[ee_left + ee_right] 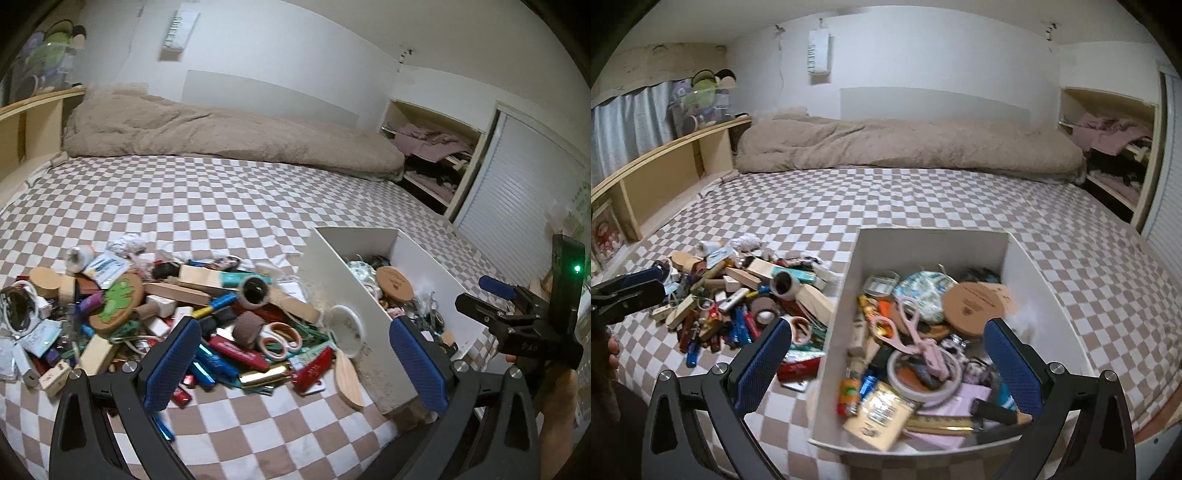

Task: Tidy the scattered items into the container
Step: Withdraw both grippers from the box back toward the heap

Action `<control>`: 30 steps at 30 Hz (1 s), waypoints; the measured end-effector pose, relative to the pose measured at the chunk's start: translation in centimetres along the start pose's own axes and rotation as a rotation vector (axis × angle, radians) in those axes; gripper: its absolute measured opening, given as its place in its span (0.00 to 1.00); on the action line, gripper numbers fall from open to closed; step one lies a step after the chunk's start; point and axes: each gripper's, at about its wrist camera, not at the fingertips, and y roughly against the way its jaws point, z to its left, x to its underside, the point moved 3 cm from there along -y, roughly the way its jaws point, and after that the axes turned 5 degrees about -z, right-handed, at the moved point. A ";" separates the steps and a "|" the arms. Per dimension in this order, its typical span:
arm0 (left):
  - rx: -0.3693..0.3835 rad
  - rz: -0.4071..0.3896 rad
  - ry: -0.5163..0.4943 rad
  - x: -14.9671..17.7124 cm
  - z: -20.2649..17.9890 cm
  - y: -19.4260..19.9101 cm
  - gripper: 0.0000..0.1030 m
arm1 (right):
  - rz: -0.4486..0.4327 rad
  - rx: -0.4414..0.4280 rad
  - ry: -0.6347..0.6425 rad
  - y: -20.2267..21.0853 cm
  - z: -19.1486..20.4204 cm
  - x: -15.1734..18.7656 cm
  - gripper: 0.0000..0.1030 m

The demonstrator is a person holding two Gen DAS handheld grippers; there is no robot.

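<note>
**Both tongs wide open, pile by the box**

Left wrist view: The left tongs are wide open w/ nothing between the blue pads. They hang over the near edge of the pile of small stuff on the checkered bed cover. In the pile: pink scissors, a brown tape roll, a round green-and-brown coaster, wood blocks, red and blue bits. The white box sits just right of the pile, touching it. A white cup leans on the box's side wall. Far right, the other tongs show, held by a hand. A tan blanket lies at the back of the bed.

Right wrist view: The right tongs are also wide open and hold nothing. They hang over the near part of the box, which already has lots in it: a pink curler tool, a white tape ring, a round brown lid, a yellow packet. The pile lies left of the box, right beside it. The left tongs poke in at the left edge; can't tell their gap from here.
</note>
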 end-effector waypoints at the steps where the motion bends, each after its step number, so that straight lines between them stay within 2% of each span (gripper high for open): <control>1: -0.012 -0.005 0.003 -0.1 0.5 0.3 1.00 | -0.001 -0.004 0.004 -0.1 0.4 -0.2 1.00; 16: -0.136 -0.039 0.044 -0.9 7.0 2.9 1.00 | -0.018 -0.107 0.052 -2.5 6.9 -2.0 1.00; 22: -0.184 -0.048 0.061 -0.7 9.3 3.7 1.00 | -0.005 -0.141 0.076 -3.5 9.3 -2.0 1.00; 30: -0.212 -0.048 0.066 0.3 11.0 4.5 1.00 | 0.031 -0.180 0.102 -4.9 11.8 -0.9 1.00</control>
